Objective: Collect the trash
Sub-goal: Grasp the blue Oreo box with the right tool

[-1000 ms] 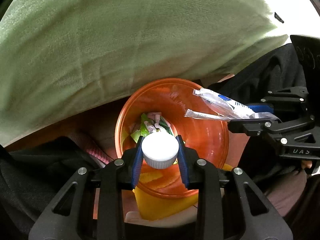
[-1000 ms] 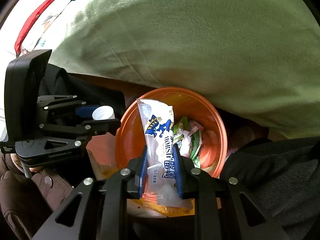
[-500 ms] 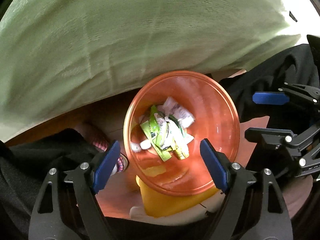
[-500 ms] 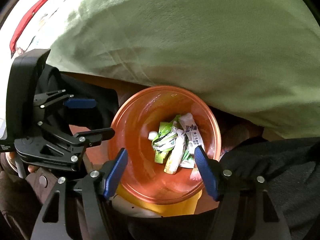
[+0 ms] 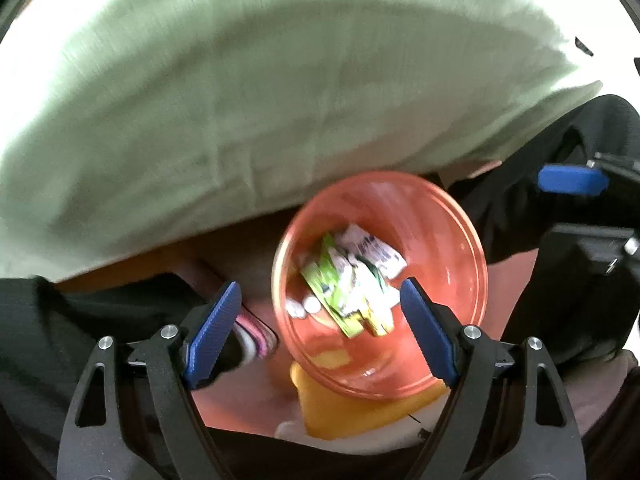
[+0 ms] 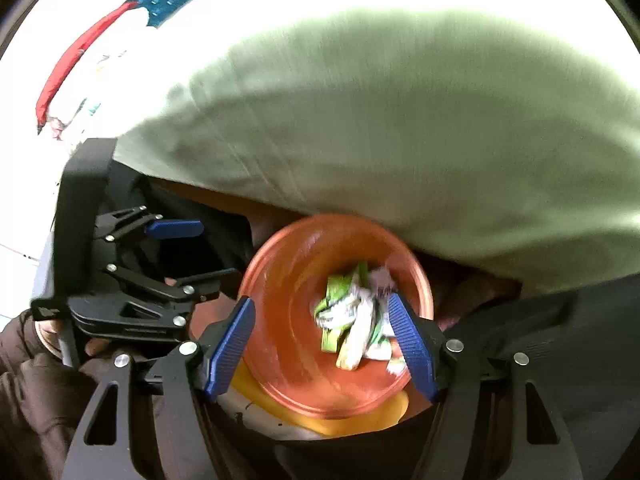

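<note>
Both the left tongs (image 5: 316,328) and right tongs (image 6: 324,346) gape empty at lower frame above the orange bin (image 5: 452,232), wrappers (image 5: 352,280) lying inside mid-frame, so the drop looks done and fetching more trash likely follows.

The left gripper (image 5: 318,330) hangs with its blue pads wide apart and nothing between them above a round orange plastic bin (image 5: 448,240) holding green and white wrappers (image 5: 352,280), beside a big green cloth (image 5: 260,100).
</note>
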Tool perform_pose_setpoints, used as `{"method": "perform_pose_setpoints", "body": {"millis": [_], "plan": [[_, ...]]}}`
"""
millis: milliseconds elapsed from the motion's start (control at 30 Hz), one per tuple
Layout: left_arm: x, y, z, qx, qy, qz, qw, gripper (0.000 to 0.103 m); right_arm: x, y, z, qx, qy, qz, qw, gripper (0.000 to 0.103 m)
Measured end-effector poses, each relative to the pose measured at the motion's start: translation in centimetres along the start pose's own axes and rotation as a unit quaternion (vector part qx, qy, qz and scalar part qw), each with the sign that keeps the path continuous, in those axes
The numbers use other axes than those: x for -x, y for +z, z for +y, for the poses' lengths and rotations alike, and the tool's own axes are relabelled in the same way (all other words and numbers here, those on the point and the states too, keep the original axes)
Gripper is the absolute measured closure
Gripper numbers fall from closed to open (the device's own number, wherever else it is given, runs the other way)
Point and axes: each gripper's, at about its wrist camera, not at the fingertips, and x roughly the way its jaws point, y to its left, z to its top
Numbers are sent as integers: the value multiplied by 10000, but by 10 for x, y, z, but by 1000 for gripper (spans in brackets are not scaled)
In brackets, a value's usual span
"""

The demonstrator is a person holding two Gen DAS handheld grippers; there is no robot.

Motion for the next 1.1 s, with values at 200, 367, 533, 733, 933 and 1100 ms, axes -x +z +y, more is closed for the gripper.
{"method": "perform_pose_setpoints", "body": {"millis": [200,367,533,733,933,1100], "plan": [[53,13,2,-157,143,-808,9965,23,50,49,6,523,-26,-653,9965,33],[95,34,16,-94,238,-1560,9874,18,75,109,0,789,-23,-1074,9911,32],[114,63,37,229,377,-2008,9786,14,79,171,-6,946,-251,-1453,9845,31],[118,91,57,377,516,-2235,9726,14,74,242,-18,741,-560,-2050,9743,25],[113,112,76,368,639,-2330,9697,14,46,309,-31,398,-989,-2452,9636,18],[113,121,88,475,554,-2409,9678,14,18,348,-54,-159,-1061,-2447,9636,18]]}}
